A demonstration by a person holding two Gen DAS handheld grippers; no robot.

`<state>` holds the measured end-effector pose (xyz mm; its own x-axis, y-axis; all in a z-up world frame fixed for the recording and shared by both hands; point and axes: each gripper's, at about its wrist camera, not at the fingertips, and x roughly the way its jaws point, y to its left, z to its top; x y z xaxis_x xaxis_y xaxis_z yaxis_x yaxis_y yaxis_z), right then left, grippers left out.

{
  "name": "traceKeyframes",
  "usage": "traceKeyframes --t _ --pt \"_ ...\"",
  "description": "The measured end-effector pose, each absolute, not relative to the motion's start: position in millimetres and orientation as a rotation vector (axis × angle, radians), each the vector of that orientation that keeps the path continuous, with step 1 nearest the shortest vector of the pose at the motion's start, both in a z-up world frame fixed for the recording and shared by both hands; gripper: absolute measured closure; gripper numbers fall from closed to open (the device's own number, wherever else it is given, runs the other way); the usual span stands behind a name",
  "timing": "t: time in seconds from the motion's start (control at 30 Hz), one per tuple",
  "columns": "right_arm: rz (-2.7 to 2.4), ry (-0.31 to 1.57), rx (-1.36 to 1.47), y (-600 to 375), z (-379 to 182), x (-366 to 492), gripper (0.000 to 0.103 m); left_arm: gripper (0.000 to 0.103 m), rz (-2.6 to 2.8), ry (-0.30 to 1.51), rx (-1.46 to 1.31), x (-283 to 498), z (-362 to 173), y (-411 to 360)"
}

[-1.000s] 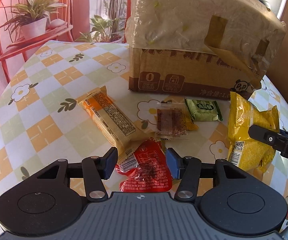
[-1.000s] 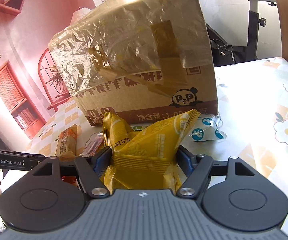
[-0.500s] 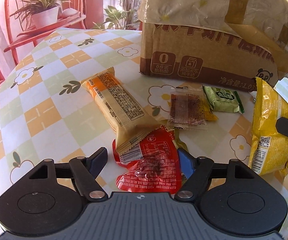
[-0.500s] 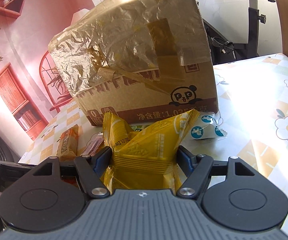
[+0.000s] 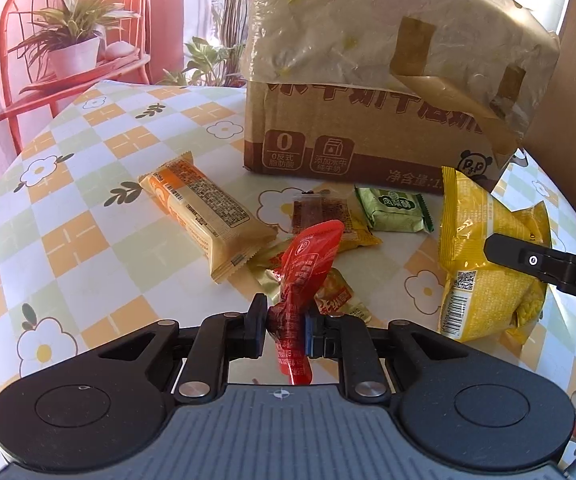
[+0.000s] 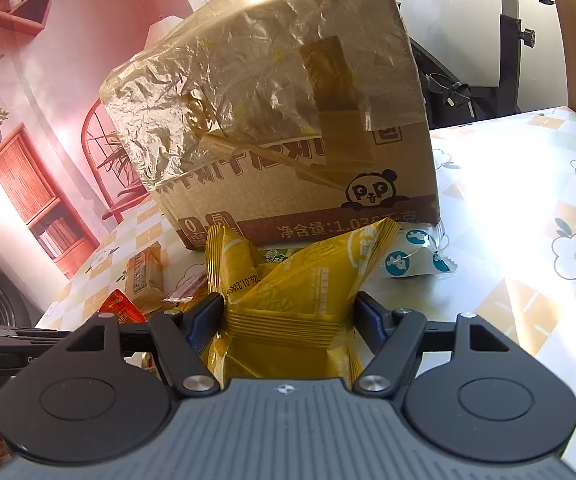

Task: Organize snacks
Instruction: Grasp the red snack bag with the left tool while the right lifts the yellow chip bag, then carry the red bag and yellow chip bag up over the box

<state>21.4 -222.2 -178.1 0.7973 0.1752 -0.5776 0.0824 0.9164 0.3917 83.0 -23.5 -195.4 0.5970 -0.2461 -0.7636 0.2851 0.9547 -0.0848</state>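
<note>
My left gripper [image 5: 284,326] is shut on a red snack packet [image 5: 308,264], which stands crumpled and tilted up between the pads. Beyond it on the flowered tablecloth lie an orange-and-cream bar [image 5: 204,210], a dark brown packet [image 5: 320,214], a green packet [image 5: 394,208] and a gold wrapper [image 5: 338,296]. My right gripper [image 6: 288,314] is shut on a yellow snack bag [image 6: 288,288], squeezing its lower end; the same yellow bag [image 5: 484,256] shows at the right of the left wrist view. A brown cardboard box [image 5: 368,92] covered in plastic film stands behind the snacks.
A white packet with blue dots [image 6: 416,260] lies by the cardboard box [image 6: 288,120] at its right corner. A red chair with a potted plant [image 5: 72,48] stands past the table's far left edge. An exercise bike [image 6: 516,40] is behind the table on the right.
My left gripper closed on the red packet, which had lain flat between open fingers and now stands pinched upright. The gold wrapper beneath it is uncovered. The right gripper kept its hold unmoved.
</note>
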Motion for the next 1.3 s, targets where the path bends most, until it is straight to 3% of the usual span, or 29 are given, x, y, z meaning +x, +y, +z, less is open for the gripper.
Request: traceKeyframes --t 0.63,1.07,1.3 --pt "0.134 0.566 0.309 -206 -144 22 0.031 0.084 -0.377 0.693 0.017 89 -134 -35" --pt "0.113 0.241 0.250 -237 -20 55 0.031 0.084 -0.436 0.420 -0.003 135 -34 -64" --pt "0.033 0.207 0.119 -258 15 122 0.031 0.084 -0.432 0.385 0.024 202 -10 -104"
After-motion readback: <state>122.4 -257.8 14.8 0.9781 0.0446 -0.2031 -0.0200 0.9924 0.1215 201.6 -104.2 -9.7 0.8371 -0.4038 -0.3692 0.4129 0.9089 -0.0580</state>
